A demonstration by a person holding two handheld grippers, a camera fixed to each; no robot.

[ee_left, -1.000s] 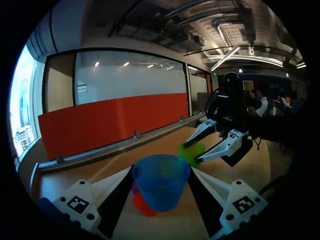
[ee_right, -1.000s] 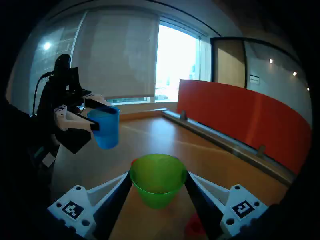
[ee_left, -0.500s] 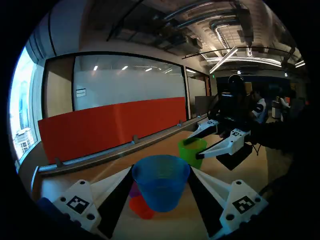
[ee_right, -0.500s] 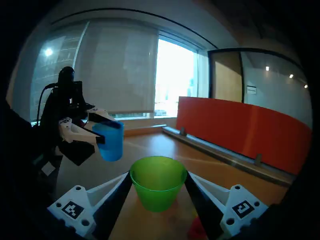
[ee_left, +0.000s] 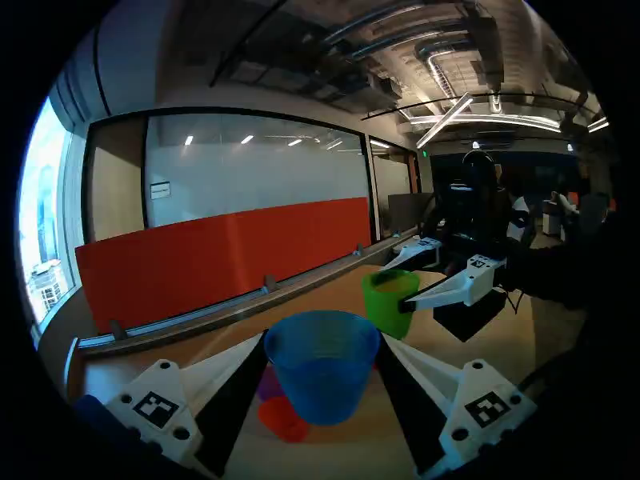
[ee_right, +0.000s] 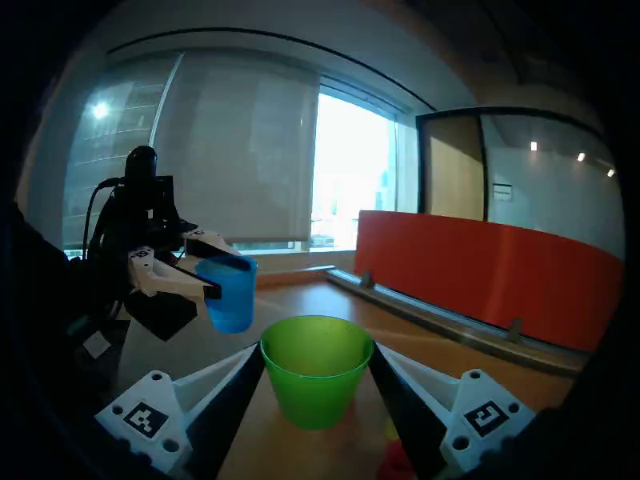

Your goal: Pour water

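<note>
Left gripper pinching blue cup, right gripper pinching green cup, each lower centre; rims apart, so a misaligned tilt likely spills onto tabletop.

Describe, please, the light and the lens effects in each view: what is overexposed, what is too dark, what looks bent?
Right gripper view: the window is blown out to white; the green cup is sharp. Left gripper view: dimmer overall, the ceiling light strips glare a little, the sleeve is lost in shadow, the orange panel bows from fisheye distortion, and the blue cup is sharp.
</note>
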